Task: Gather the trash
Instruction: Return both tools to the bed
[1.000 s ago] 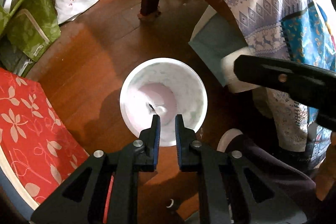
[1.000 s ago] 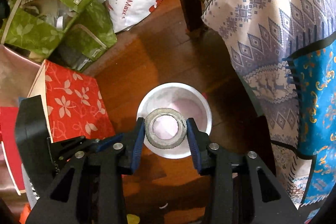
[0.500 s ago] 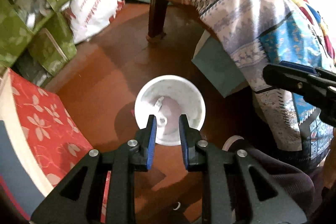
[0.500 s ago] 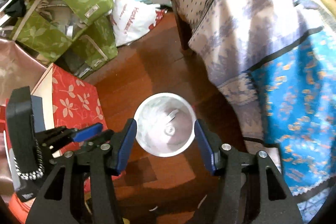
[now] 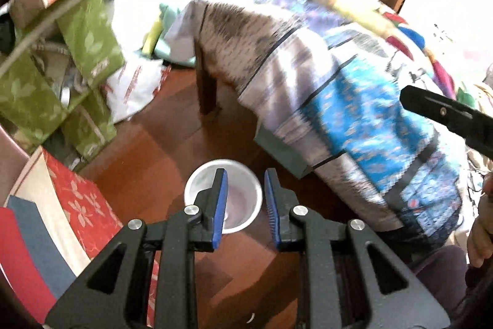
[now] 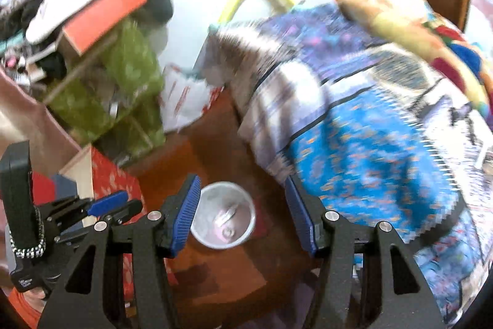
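Observation:
A white round bin (image 5: 197, 184) (image 6: 250, 205) stands on the brown wooden floor, far below both grippers. In it lie a small grey tape ring (image 6: 228, 233) and a pale strip of trash (image 6: 226, 215). My left gripper (image 5: 246, 174) hangs high above the bin with its jaws opening and nothing between them. My right gripper (image 6: 242, 179) is open wide, also above the bin and holding nothing. The left gripper (image 6: 123, 202) also shows at the lower left of the right wrist view. One finger (image 5: 443, 113) of the right gripper reaches in from the right of the left wrist view.
A blue and white patterned cloth (image 5: 354, 113) hangs over furniture with a dark wooden leg (image 5: 208, 88) right of the bin. Green boxes (image 5: 89, 30), a white plastic bag (image 5: 135, 85) and a red floral box (image 5: 80, 205) crowd the left. A person's hand (image 5: 480, 236) is at the right edge.
Both grippers rose well away from the bin, which looks much smaller now. The right gripper let go of the tape ring, which now lies in the bin. The left jaws widened.

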`<state>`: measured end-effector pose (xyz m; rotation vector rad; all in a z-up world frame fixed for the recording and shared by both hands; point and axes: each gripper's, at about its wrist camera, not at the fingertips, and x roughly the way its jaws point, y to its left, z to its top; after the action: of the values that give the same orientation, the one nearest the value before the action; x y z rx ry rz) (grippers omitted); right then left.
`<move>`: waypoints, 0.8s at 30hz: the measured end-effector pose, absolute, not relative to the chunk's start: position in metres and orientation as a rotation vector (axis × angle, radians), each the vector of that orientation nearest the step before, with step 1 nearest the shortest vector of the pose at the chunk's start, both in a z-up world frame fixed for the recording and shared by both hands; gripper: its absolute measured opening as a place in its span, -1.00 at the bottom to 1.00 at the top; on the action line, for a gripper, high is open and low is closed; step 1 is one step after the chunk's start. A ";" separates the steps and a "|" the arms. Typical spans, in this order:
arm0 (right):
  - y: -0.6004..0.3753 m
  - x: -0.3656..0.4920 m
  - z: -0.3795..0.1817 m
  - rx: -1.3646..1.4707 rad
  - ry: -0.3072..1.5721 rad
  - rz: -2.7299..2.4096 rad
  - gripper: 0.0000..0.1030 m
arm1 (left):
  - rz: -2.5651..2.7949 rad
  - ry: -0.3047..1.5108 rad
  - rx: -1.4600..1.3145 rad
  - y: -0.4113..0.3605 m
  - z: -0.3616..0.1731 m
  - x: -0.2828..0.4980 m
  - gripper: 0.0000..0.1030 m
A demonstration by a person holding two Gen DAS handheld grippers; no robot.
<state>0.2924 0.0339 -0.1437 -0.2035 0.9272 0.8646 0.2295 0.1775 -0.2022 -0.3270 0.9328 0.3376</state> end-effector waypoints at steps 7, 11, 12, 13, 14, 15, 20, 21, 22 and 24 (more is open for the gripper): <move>-0.044 0.301 -0.089 -0.077 0.781 0.767 0.03 | 0.250 0.828 -0.286 0.121 -0.150 0.249 -0.51; -0.090 0.303 -0.065 -0.035 0.699 0.744 0.03 | 0.184 0.787 -0.247 0.085 -0.127 0.267 -0.45; -0.104 0.302 -0.058 -0.037 0.662 0.724 0.03 | 0.167 0.777 -0.235 0.074 -0.122 0.272 -0.44; -0.111 0.300 -0.054 -0.043 0.638 0.705 0.03 | 0.151 0.766 -0.223 0.064 -0.116 0.279 -0.43; -0.123 0.299 -0.049 -0.051 0.604 0.678 0.03 | 0.135 0.757 -0.212 0.054 -0.112 0.284 -0.42; -0.133 0.300 -0.045 -0.055 0.584 0.658 0.03 | 0.123 0.751 -0.204 0.047 -0.109 0.289 -0.42; -0.175 0.317 -0.036 -0.040 0.553 0.572 0.03 | 0.043 0.728 -0.175 0.004 -0.097 0.321 -0.42; -0.184 0.322 -0.037 -0.036 0.556 0.555 0.03 | 0.033 0.725 -0.168 -0.003 -0.096 0.327 -0.42; -0.194 0.328 -0.038 -0.033 0.558 0.534 0.03 | 0.021 0.723 -0.160 -0.011 -0.095 0.334 -0.41; -0.208 0.337 -0.040 -0.034 0.560 0.517 0.03 | -0.003 0.723 -0.154 -0.024 -0.095 0.348 -0.41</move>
<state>0.3368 -0.2080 -0.0400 -0.0341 0.5601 0.5171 0.3479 -0.0239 -0.0949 -0.1542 0.7235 -0.0027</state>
